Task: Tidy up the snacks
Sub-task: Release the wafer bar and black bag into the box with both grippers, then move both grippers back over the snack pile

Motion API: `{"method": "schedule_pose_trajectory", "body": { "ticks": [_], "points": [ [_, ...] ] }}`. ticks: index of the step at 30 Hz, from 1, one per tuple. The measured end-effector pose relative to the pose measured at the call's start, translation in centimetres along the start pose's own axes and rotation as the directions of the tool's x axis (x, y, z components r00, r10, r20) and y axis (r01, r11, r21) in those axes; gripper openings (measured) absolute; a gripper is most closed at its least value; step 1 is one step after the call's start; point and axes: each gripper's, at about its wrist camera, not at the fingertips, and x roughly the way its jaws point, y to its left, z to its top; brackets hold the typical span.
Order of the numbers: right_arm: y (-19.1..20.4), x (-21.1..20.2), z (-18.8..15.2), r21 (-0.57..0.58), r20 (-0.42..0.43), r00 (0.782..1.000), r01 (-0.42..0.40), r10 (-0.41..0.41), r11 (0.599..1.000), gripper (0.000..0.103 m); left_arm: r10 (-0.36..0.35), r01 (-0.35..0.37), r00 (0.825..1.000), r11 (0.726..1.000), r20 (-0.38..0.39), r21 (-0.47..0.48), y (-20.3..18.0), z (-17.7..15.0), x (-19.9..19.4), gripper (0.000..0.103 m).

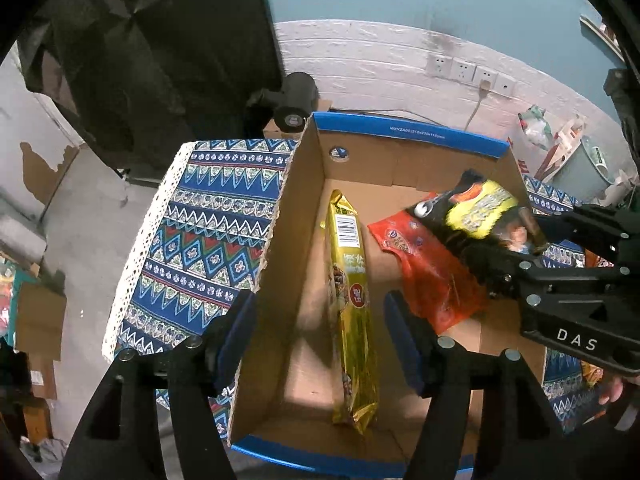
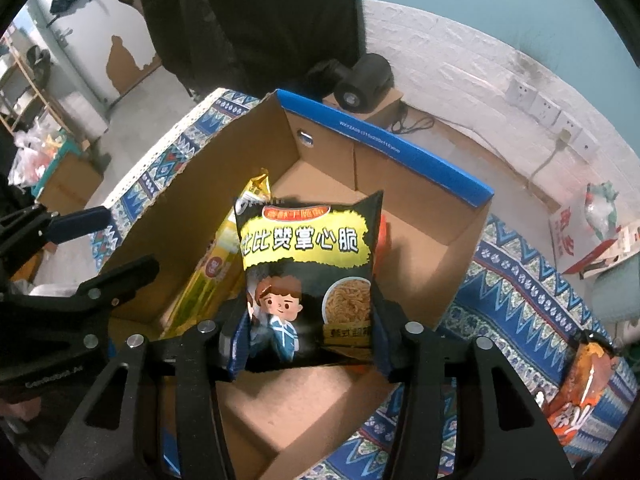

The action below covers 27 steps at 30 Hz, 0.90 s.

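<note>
An open cardboard box [image 1: 304,184] with a blue rim stands on a patterned tablecloth; it also shows in the right wrist view [image 2: 452,264]. Inside lie a gold packet [image 1: 352,312] on its edge and a red packet [image 1: 432,280]. My right gripper [image 2: 310,340] is shut on a black and yellow noodle snack bag [image 2: 308,272] and holds it above the box; it also shows in the left wrist view [image 1: 480,216]. My left gripper [image 1: 320,344] is open and empty, its fingers straddling the box's left wall and the gold packet.
An orange snack bag [image 2: 580,392] lies on the tablecloth [image 2: 520,300] right of the box. A black spotlight [image 2: 360,80] sits behind the box. A bin with bags [image 1: 568,148] stands at the far right by the wall.
</note>
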Motion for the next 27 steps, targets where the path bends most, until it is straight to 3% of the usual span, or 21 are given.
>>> {"method": "schedule_pose_trajectory", "body": {
  "ticks": [3,13,27],
  "points": [
    [0.0,-0.4,-0.2,0.005,0.017,1.000,0.016,-0.016,1.000,0.070,-0.008,0.008,1.000,1.000,0.003,-0.007,-0.2,0.1,-0.3,0.067],
    [-2.2,-3.6,-1.8,0.051,0.049,0.996,0.069,-0.071,0.996,0.076,-0.055,0.054,0.998,0.998,0.015,0.037,-3.0,0.4,-1.2,0.070],
    [-7.8,-8.8,-7.3,0.146,0.045,0.987,0.149,-0.157,0.978,0.078,-0.136,0.132,0.991,0.977,0.011,0.169,-10.0,0.0,-2.7,0.070]
  ]
}}
